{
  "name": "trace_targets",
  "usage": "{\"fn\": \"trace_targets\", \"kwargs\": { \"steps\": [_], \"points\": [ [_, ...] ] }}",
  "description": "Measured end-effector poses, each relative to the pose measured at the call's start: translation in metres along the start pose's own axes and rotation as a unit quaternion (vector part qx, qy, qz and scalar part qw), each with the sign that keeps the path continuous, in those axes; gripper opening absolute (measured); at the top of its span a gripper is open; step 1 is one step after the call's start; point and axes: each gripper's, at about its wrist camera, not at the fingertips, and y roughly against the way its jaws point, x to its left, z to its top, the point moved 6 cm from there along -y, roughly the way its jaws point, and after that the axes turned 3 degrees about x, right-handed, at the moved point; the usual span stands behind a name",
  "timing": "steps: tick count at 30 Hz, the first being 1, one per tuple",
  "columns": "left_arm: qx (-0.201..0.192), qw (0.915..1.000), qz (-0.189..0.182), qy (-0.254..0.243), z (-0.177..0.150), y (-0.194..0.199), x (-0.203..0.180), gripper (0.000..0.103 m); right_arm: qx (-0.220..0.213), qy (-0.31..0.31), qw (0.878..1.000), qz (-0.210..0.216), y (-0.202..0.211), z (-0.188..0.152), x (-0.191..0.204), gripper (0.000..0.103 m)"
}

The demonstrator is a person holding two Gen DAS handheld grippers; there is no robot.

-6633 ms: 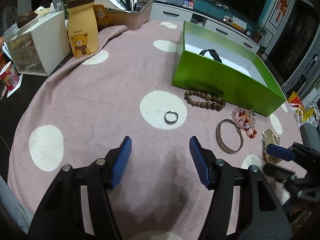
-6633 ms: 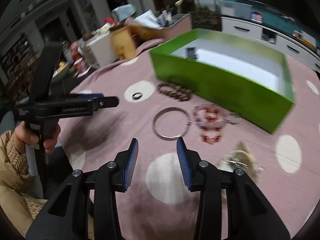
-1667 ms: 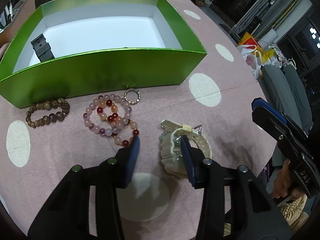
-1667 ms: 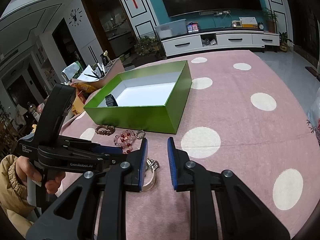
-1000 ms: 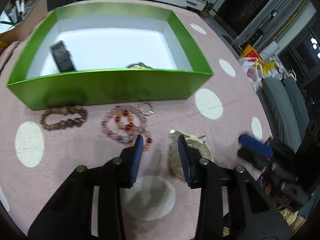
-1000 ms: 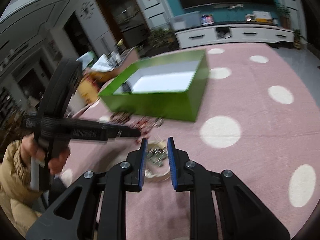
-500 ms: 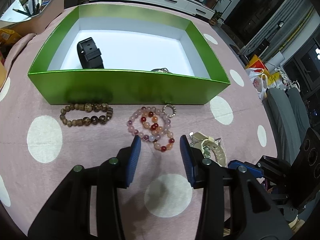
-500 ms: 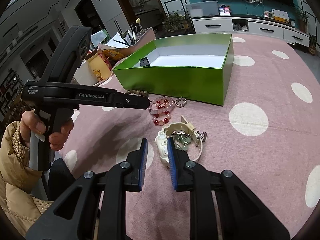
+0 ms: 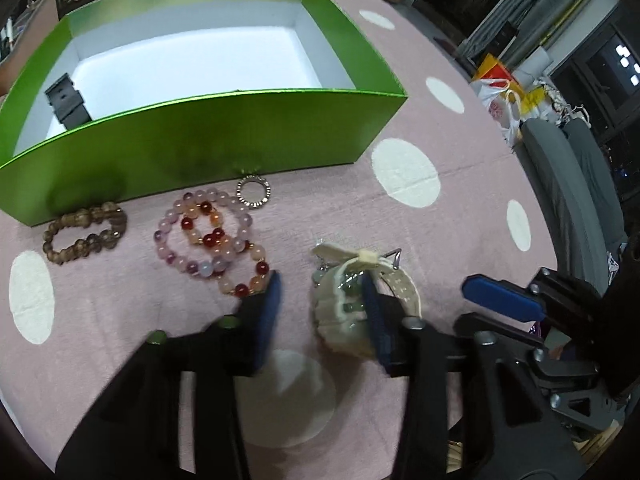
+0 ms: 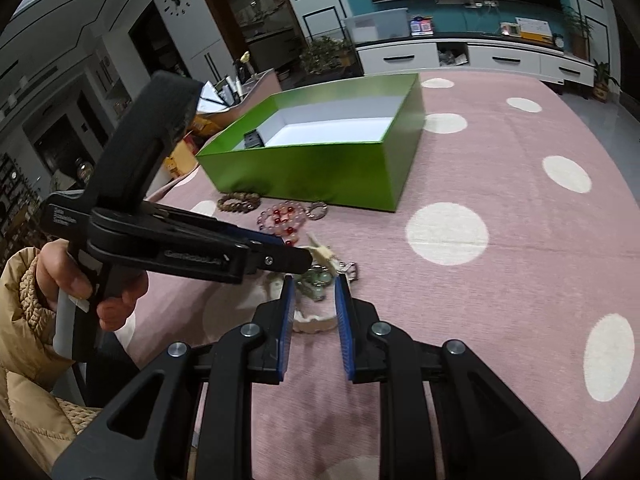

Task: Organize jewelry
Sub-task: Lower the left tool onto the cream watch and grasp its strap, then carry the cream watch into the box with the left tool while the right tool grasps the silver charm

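A cream watch with a green bead string [image 9: 352, 304] lies on the pink dotted cloth. My left gripper [image 9: 322, 304] is open low over it, its right finger [image 9: 374, 312] over the watch's middle. My right gripper [image 10: 314, 300] is partly open and empty just in front of the watch [image 10: 316, 322]. A pink and red bead bracelet [image 9: 210, 236], a small silver ring [image 9: 253, 192] and a brown bead bracelet [image 9: 82, 232] lie before the green box [image 9: 224, 132]. A black watch [image 9: 66, 100] lies inside the box.
The right gripper's blue fingers show in the left wrist view [image 9: 502, 298] at the right. The left gripper and the hand holding it cross the right wrist view [image 10: 180, 244]. A grey sofa [image 9: 576, 184] and bags stand beyond the table edge.
My left gripper has moved right and down, from in front of the bead bracelet onto the cream watch. My right gripper has opened a little and come closer to the watch.
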Motion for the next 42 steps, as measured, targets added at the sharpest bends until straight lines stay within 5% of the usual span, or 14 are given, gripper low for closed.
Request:
{"fn": "trace_targets", "kwargs": {
  "steps": [2,5,19,42],
  "points": [
    [0.005,1.0,0.006,0.002,0.0,-0.003,0.0,0.013,-0.002,-0.002,1.0,-0.002,0.001,0.0,-0.003,0.02],
    [0.003,0.9999,0.008,0.006,0.0,-0.004,0.002,0.009,-0.006,-0.007,1.0,-0.002,0.001,-0.001,-0.005,0.02],
    [-0.111,0.9938,0.004,0.0,0.006,0.059,0.002,0.008,-0.028,-0.013,1.0,-0.007,0.016,0.004,-0.01,0.02],
    [-0.174,0.9814,0.017,0.078,-0.011,0.117,0.065,0.008,0.024,0.025,0.999,0.004,-0.038,0.015,0.01,0.02]
  ]
}}
